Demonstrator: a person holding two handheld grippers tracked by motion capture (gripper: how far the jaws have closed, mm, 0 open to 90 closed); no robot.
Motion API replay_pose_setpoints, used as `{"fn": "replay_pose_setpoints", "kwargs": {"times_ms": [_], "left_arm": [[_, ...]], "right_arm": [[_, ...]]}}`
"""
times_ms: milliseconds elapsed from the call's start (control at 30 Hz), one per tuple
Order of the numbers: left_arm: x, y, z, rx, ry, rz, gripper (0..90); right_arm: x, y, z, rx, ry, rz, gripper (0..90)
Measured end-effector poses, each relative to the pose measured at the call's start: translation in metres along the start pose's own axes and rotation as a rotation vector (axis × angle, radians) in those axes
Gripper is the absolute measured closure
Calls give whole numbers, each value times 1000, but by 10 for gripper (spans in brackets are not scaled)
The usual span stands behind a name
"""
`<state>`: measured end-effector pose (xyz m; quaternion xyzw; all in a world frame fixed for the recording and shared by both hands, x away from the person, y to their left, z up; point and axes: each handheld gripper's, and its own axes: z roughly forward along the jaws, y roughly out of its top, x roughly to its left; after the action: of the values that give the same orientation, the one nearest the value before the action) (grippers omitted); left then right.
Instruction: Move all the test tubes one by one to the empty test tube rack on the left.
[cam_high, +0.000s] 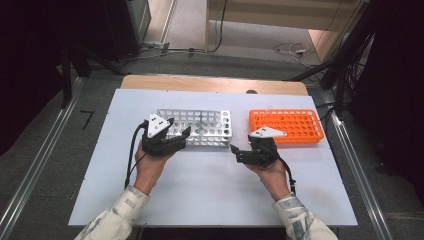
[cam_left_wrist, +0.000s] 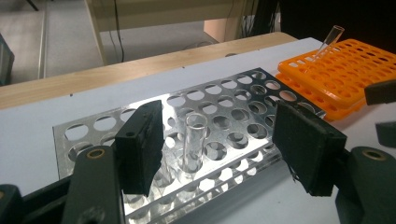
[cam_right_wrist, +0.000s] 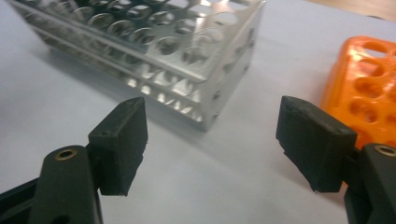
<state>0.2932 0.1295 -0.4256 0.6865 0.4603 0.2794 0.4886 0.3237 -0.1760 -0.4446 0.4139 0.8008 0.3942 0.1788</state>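
A clear test tube (cam_left_wrist: 194, 140) stands upright in a hole near the front edge of the silver metal rack (cam_left_wrist: 233, 93). My left gripper (cam_left_wrist: 224, 144) is open around it, with a gap between each pad and the glass. In the high view the left gripper (cam_high: 179, 127) sits at the near left part of the metal rack (cam_high: 200, 127). My right gripper (cam_high: 235, 152) is open and holds nothing, hovering over the white board between the metal rack and the orange rack (cam_high: 286, 126). Its jaws (cam_right_wrist: 210, 144) point past the metal rack's corner (cam_right_wrist: 205, 98).
A second clear tube (cam_left_wrist: 329, 39) leans in a hole of the orange rack (cam_left_wrist: 345, 70). The white board (cam_high: 215, 190) lies on a wooden table (cam_high: 210, 84). Cables trail on the floor behind the table, with dark stands at both sides.
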Motion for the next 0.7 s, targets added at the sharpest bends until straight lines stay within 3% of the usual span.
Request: {"fn": "replay_pose_setpoints", "kwargs": {"times_ms": [333,700], "left_arm": [[5,-11,-19,23,38,-16,333],[15,-24,-44,29,103,-42,334]], "right_arm": [[-41,11,6,-29,-104,56,245],[-73,23,19,-43,-195,102,271]]}}
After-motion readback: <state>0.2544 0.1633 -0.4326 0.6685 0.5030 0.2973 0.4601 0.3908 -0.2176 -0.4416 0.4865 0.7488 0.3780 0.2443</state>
